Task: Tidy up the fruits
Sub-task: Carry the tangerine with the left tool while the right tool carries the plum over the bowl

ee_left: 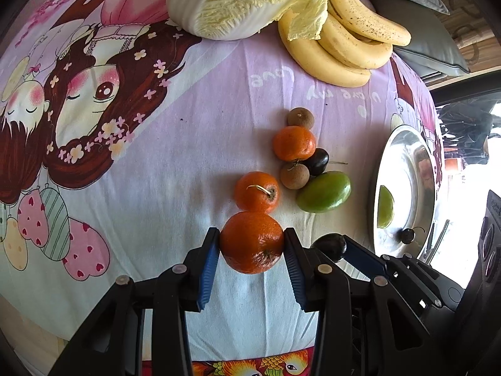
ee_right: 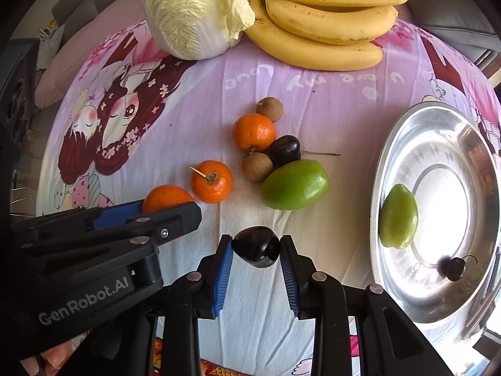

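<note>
My left gripper (ee_left: 252, 242) is shut on a tangerine (ee_left: 252, 242) just above the cloth; it also shows in the right wrist view (ee_right: 167, 199). My right gripper (ee_right: 256, 247) is shut on a dark cherry (ee_right: 256, 246). Two more tangerines (ee_right: 211, 181) (ee_right: 254, 131), two brown longans (ee_right: 257, 166) (ee_right: 269, 109), a dark cherry (ee_right: 285, 150) and a green fruit (ee_right: 294, 185) lie loose on the cloth ahead. A steel plate (ee_right: 438, 125) at the right holds a green fruit (ee_right: 399, 221) and a cherry (ee_right: 455, 268).
A napa cabbage (ee_right: 191, 9) and a bunch of bananas (ee_right: 322, 18) lie at the far edge of the cartoon-print cloth (ee_right: 188, 94). Grey cushions (ee_left: 407, 6) sit behind them. A dark device (ee_left: 488, 244) stands beyond the plate.
</note>
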The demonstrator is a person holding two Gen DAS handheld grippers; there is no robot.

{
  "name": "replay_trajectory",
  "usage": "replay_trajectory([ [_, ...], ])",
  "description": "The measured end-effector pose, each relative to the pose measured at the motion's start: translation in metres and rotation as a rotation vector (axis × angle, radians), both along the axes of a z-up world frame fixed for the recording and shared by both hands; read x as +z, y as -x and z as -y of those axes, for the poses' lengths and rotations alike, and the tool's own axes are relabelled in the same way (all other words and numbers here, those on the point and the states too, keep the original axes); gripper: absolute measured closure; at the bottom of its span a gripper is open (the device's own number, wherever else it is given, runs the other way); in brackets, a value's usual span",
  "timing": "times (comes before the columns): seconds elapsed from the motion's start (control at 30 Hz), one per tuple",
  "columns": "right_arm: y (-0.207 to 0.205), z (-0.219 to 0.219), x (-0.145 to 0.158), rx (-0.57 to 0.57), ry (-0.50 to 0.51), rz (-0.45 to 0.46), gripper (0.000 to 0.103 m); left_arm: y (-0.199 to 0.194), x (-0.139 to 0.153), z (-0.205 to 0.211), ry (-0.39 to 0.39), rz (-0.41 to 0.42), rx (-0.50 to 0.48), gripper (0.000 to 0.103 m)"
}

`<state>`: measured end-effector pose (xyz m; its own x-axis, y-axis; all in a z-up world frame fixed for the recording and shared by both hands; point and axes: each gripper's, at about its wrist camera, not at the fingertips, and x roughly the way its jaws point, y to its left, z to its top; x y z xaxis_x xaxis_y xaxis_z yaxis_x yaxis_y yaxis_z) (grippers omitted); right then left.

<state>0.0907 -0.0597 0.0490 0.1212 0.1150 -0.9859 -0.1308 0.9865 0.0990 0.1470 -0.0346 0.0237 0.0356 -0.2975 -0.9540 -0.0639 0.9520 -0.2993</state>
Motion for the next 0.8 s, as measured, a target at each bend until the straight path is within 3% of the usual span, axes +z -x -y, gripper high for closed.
replay_trajectory([
  [0.33,0.010,0.028,0.020,-0.031,-0.013,0.028,0.070,0.006,0.022,0.018,-0.018,0.035,-0.027,0.060],
  [0.8,0.013,0.100,0.041,-0.138,-0.043,0.058,0.070,0.003,0.040,0.081,-0.029,0.066,-0.089,0.060],
])
